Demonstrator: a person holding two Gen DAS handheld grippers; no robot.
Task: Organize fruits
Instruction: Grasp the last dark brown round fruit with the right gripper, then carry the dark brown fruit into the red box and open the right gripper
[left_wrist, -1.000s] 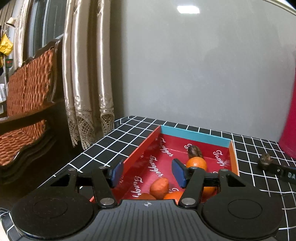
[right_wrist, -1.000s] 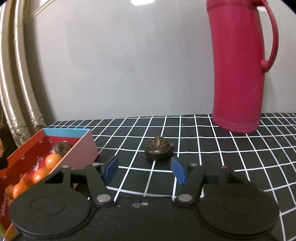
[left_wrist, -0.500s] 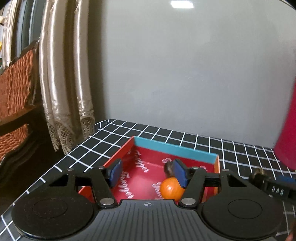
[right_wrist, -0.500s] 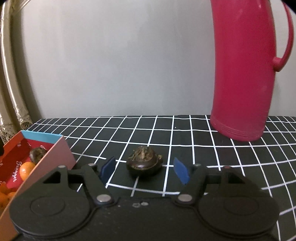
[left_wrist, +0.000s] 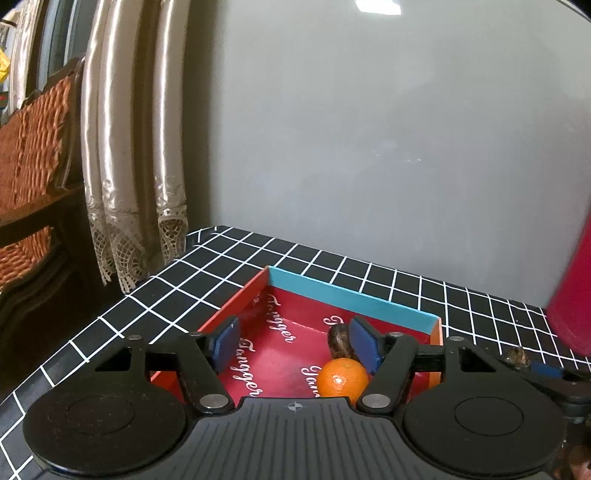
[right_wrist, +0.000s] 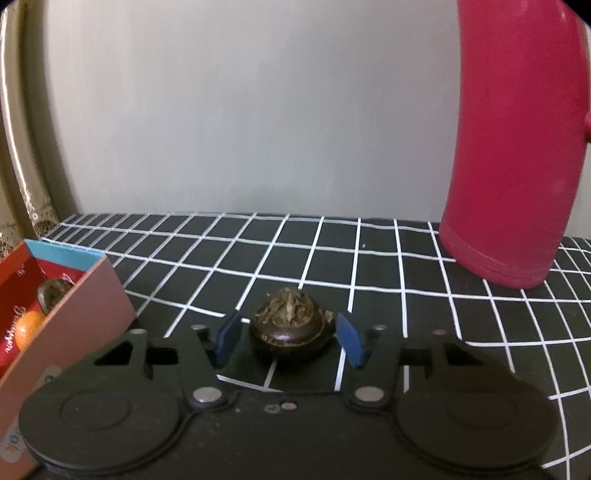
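My right tongs (right_wrist: 286, 341) straddle the dark fruit (right_wrist: 291, 328), spread wide.
My left tongs (left_wrist: 295, 344) gape empty over the red box (left_wrist: 354, 300), just left of that fruit.

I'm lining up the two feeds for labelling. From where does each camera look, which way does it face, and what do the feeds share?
Left wrist: sits on the left gripper, looking forward over the red cardboard box holding a round orange fruit; its open jaws show.
Right wrist: sits on the right gripper, low over the black grid-patterned tablecloth, facing the grey wall; open jaws flank a dark brown round fruit.
Shared: box, brown fruit, tall pink jug.
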